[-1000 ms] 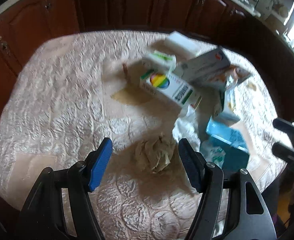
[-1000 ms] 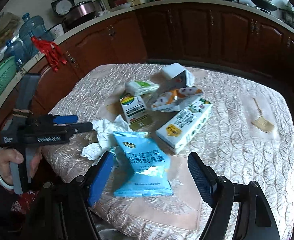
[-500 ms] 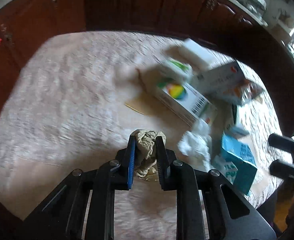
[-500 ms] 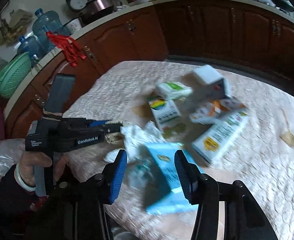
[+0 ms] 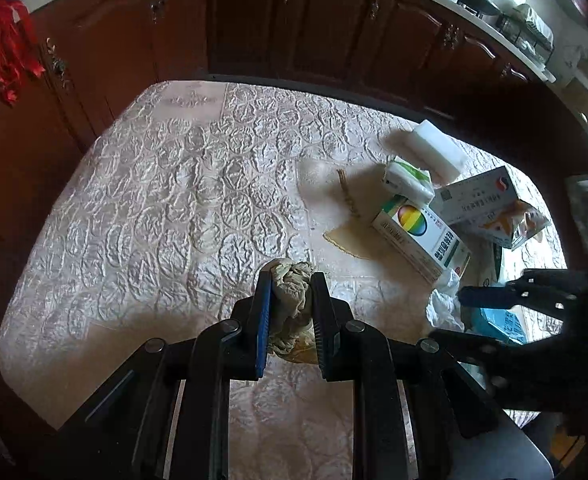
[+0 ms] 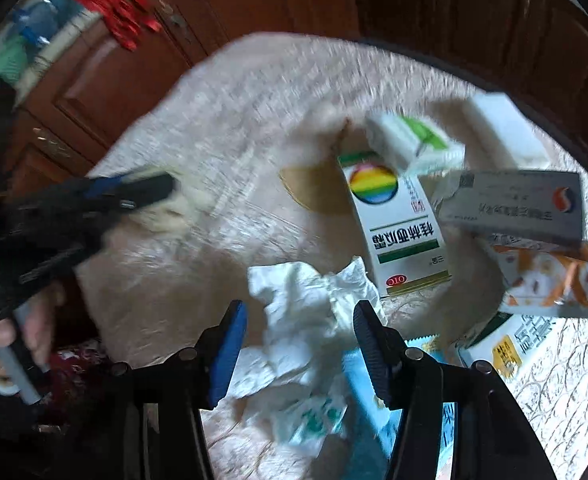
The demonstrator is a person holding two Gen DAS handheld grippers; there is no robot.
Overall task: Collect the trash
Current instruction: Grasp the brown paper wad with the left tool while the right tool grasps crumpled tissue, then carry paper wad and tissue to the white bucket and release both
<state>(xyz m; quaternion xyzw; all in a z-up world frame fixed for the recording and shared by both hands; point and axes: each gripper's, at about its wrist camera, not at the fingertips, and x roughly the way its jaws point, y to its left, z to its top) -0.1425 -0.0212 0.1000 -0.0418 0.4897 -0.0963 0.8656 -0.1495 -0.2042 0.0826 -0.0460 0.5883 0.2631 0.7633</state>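
Currently left gripper (image 5: 292, 300) fingers pinch the beige wad (image 5: 292, 288); right gripper (image 6: 299, 354), fingers spread, straddles white tissue (image 6: 313, 304) below the rainbow box (image 6: 393, 224); next: close.

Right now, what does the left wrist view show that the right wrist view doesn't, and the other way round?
Left wrist only: the left gripper from behind, shut on the crumpled beige paper wad, plus a twig-like scrap on the tablecloth.

Right wrist only: the right gripper open around the white crumpled tissue, and the person's left hand.

Both: the rainbow-logo box, the green-and-white tissue pack and the grey box.
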